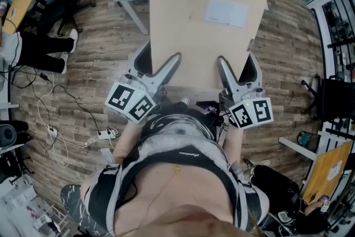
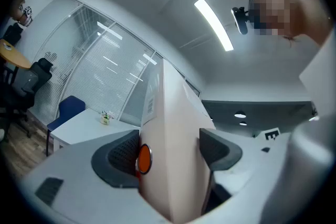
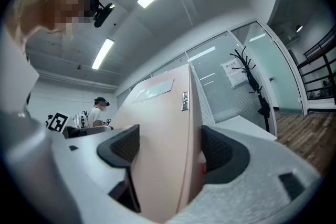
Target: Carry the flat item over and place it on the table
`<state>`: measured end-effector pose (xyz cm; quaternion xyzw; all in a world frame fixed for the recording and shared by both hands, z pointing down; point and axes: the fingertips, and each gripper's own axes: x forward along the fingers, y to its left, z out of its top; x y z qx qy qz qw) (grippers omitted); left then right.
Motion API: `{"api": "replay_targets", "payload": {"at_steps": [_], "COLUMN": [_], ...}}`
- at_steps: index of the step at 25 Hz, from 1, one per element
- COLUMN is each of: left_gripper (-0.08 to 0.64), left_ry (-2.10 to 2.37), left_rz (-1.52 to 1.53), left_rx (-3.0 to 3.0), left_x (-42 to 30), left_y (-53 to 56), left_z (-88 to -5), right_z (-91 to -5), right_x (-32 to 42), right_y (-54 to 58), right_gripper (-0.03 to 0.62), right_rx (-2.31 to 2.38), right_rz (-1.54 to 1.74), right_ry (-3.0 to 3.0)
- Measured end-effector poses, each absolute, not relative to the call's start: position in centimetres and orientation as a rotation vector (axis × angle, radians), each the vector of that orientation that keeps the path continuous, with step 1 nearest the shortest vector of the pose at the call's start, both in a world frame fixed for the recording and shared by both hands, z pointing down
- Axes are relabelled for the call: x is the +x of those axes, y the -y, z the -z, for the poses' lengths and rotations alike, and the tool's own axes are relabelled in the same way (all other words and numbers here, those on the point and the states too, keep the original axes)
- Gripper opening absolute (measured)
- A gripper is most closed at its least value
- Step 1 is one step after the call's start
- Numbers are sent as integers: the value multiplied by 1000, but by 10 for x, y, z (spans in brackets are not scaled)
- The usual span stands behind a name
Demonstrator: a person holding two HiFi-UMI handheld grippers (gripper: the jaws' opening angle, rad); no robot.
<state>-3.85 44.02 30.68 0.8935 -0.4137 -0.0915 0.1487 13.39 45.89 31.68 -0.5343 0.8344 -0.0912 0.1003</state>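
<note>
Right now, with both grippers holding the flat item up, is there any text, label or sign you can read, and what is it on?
Nothing reads clearly.
White label on the flat item: print too small.
Small sticker on its edge: blurred.
Notice on the glass wall: blurred.
Marker cubes: square patterns, no words.
Script on the person's top: too small.

Beige board; white label; brown wood-grain floor.
</note>
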Motion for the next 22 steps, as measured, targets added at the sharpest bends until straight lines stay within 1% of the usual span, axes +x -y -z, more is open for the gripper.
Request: {"api": "replay_targets", "payload": {"at_steps": [22], "left_gripper": [355], "left_ry": [1152], "left_rz": [255], "left_rx": [2541], "left_x": [-27], "left_y": [-432], "left_z": [-317], "right_z": [-325], "right_x": [146], "right_y": [-451], "right_gripper": [376], "right_rx": [-1565], "right_rz": [299], "right_ry": [-2472]}}
